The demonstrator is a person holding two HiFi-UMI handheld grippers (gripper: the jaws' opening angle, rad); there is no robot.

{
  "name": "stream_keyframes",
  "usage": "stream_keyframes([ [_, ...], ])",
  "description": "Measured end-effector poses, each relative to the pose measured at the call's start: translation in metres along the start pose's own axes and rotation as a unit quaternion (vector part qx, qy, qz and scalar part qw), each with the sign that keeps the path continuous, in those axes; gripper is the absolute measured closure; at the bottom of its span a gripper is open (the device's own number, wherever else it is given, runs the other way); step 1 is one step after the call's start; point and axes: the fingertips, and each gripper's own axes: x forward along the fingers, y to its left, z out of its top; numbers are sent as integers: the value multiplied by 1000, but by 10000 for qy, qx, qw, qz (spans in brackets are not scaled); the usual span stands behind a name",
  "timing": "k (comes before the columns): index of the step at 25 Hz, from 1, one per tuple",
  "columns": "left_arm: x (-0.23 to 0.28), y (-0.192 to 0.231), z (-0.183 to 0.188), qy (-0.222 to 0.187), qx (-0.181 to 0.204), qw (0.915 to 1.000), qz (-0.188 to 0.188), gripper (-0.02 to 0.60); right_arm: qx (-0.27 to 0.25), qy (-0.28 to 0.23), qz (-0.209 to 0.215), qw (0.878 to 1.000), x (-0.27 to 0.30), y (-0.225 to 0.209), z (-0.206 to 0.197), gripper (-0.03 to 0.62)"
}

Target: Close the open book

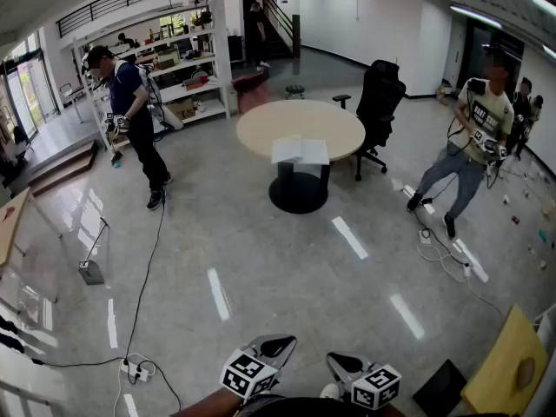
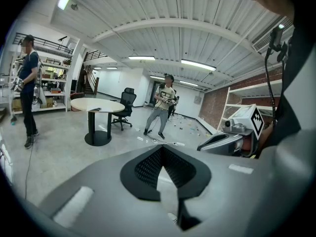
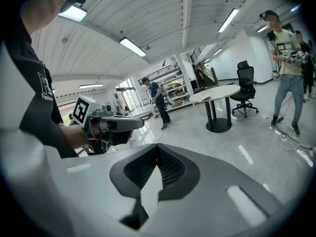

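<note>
The open book [image 1: 300, 151] is found on the table [image 1: 261, 127], well ahead of both grippers. The left gripper [image 1: 276, 347] and right gripper [image 1: 344, 364] are seen closed, with nothing gripped.

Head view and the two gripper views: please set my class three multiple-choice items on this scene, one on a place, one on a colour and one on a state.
1. Where does the open book lie?
A. on the floor
B. on the round table
C. on a shelf

2. What colour is the office chair beside the table?
A. black
B. red
C. white

3. How do the jaws of the left gripper stand?
A. wide apart
B. closed on the book
C. together, with nothing between them

Answers:
1 B: the head view shows its pages spread on the tabletop, near the front edge.
2 A: its seat and back are black in every view.
3 C: the left gripper view shows the pads meeting at the tips, and the book is far off on the table.
</note>
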Motion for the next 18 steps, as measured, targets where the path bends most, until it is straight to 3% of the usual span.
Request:
stream_keyframes([
  [18,-5,15,0,-52,15,10000,-58,574,-139,29,-11,9999,19,3,5,586],
])
